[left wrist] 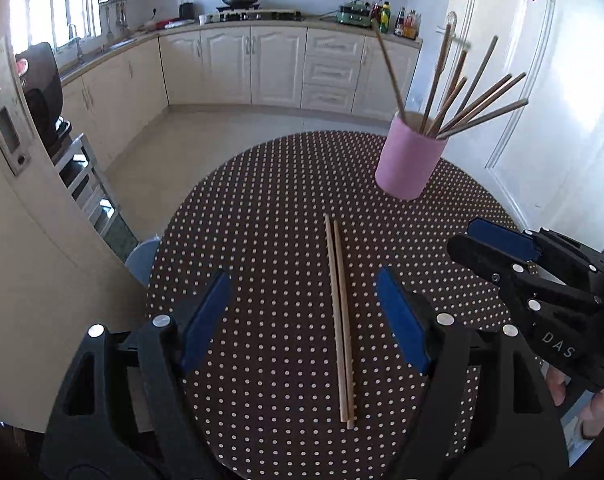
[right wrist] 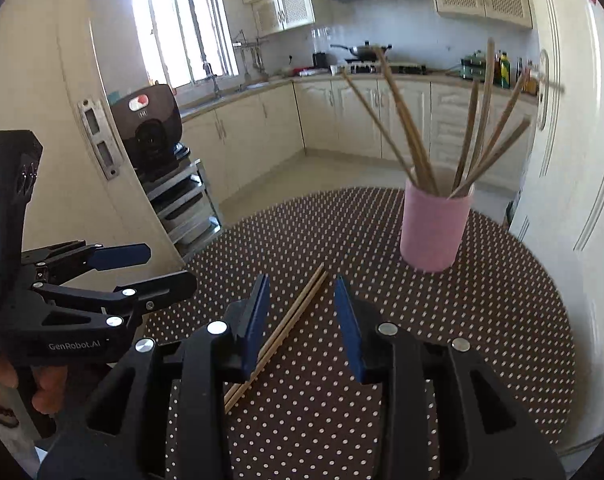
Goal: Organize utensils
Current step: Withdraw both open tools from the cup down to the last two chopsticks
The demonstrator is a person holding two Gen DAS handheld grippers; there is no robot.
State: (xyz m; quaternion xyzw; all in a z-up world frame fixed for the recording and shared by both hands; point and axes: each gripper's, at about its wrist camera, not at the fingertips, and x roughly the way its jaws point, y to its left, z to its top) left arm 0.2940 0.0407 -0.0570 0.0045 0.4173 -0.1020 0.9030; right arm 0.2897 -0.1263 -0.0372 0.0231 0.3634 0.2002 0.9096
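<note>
Two pale wooden chopsticks [left wrist: 339, 320] [right wrist: 298, 316] lie side by side on the brown polka-dot table [left wrist: 262, 220] [right wrist: 481, 320]. My left gripper [left wrist: 302, 274] [right wrist: 170, 268] hovers over them, wide open, the pair seen between its blue pads [left wrist: 206, 320] without touching them. My right gripper [right wrist: 302, 280] [left wrist: 467, 240] is open more narrowly; the chopsticks run under its left pad [right wrist: 258, 320] and into the gap, untouched. A pink cup [left wrist: 409, 156] [right wrist: 433, 228] holding several darker chopsticks stands upright at the table's far right.
The round table's far edge drops to a tiled kitchen floor [left wrist: 206, 136]. A white door [left wrist: 541, 120] stands close behind the cup. At the left are a white cabinet [left wrist: 18, 208], a metal rack [right wrist: 186, 208] and a dark appliance [right wrist: 150, 124].
</note>
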